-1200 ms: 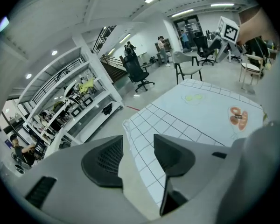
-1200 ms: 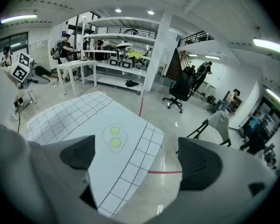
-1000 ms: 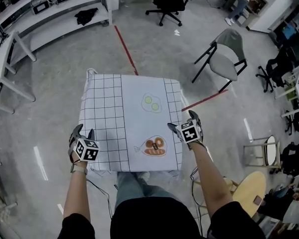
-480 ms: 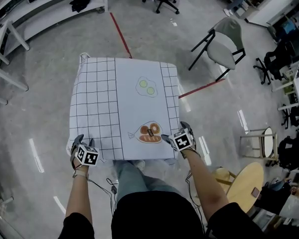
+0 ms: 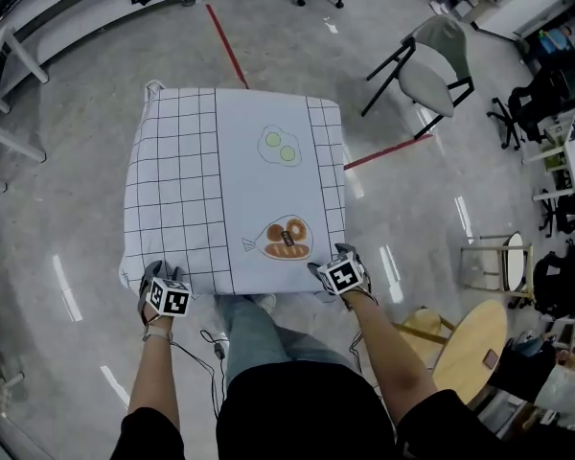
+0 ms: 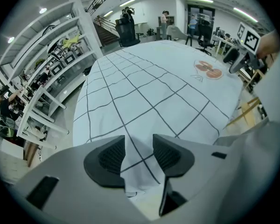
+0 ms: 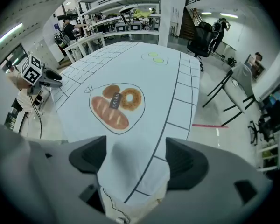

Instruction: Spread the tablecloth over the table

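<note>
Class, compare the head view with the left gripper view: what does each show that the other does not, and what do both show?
Only the head view shows the red tape line on the floor, the round wooden table and the whole outline of the tablecloth. Only the left gripper view shows the left tongs closed on a bunched corner of it, and a staircase in the background. Both show the grid-patterned tablecloth spread flat and its bread drawing.
</note>
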`<control>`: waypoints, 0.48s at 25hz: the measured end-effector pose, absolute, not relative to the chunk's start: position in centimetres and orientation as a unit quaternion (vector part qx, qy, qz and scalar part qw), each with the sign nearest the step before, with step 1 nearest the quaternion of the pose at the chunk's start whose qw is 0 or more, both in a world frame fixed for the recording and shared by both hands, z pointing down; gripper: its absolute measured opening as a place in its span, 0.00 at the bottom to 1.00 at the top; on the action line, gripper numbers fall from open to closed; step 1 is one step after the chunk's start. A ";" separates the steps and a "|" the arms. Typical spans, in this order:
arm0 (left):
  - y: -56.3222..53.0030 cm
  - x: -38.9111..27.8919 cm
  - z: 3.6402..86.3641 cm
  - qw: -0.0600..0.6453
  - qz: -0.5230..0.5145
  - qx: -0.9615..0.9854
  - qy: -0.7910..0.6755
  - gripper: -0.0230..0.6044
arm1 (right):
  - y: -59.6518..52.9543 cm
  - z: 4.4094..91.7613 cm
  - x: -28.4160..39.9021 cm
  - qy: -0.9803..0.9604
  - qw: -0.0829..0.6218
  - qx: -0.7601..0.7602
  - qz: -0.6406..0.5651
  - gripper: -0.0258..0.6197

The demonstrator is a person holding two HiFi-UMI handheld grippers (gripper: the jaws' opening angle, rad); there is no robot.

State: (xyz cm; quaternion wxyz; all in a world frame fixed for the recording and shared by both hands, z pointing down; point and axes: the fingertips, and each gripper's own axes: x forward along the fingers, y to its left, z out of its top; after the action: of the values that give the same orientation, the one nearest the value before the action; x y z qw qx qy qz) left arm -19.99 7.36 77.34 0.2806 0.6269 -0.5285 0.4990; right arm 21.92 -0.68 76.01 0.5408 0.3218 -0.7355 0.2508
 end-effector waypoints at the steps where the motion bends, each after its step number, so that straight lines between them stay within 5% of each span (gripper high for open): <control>1: 7.4 -19.9 77.4 0.281 0.497 0.628 -0.529 0.33 | -0.4 76.4 22.2 -0.732 0.543 0.323 0.255 0.61; 4: 7.5 -19.7 77.6 0.290 0.484 0.634 -0.529 0.30 | 0.6 77.6 23.1 -0.720 0.541 0.334 0.277 0.45; 12: 7.3 -19.4 77.7 0.283 0.485 0.650 -0.512 0.18 | 2.2 77.7 23.1 -0.713 0.517 0.369 0.298 0.33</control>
State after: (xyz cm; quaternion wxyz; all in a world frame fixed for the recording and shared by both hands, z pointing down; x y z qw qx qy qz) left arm -19.38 7.34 77.74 0.2826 0.6502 -0.5120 0.4850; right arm 23.08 2.20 77.73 0.5167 0.3692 -0.7126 0.2984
